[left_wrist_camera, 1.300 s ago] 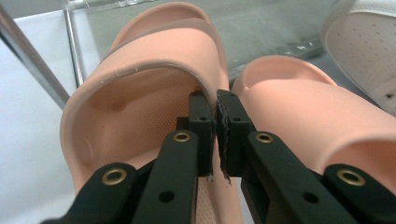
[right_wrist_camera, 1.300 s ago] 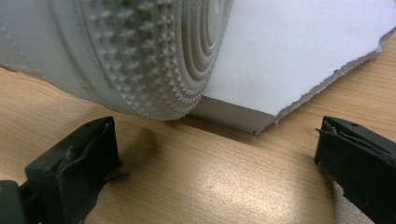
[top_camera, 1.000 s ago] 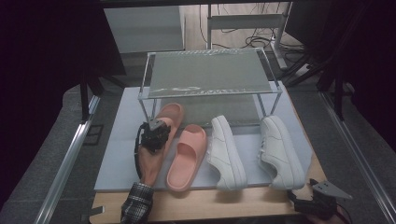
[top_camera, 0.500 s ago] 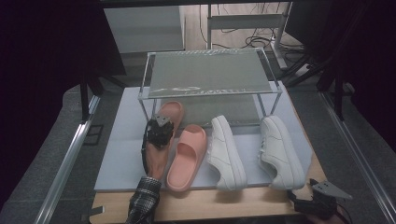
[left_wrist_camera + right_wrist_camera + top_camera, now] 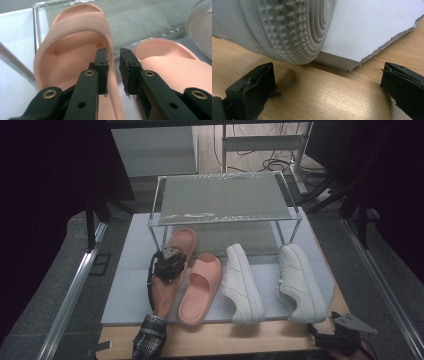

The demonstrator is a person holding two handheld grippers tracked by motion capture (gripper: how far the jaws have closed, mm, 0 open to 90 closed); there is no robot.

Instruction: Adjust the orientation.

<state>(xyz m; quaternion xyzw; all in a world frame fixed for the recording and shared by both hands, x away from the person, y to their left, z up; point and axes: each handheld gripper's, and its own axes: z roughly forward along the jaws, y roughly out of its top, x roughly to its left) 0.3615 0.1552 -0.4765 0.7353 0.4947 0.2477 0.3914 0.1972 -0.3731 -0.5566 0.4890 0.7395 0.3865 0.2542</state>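
Note:
Two pink slides lie on a pale mat (image 5: 127, 275), the left slide (image 5: 182, 240) with its toe under a rack, the right slide (image 5: 201, 287) beside it. My left gripper (image 5: 170, 258) sits at the left slide's heel. In the left gripper view the left gripper (image 5: 113, 51) has just been opening. The left slide's (image 5: 75, 47) right rim stands in the narrow gap between the jaws, and the pads look clear of it. My right gripper (image 5: 345, 332) rests at the table's front right. In its own view the right gripper (image 5: 327, 82) is wide open on bare wood before a white sneaker's heel (image 5: 287, 27).
Two white sneakers (image 5: 243, 282) (image 5: 300, 282) lie right of the slides. A metal-framed rack (image 5: 222, 195) with a clear top stands at the mat's back. A strip of wooden table (image 5: 250, 340) runs along the front. Metal rails flank both sides.
The left hand has edged slightly right at the slide's heel. The shoes and the right gripper have stayed where they were.

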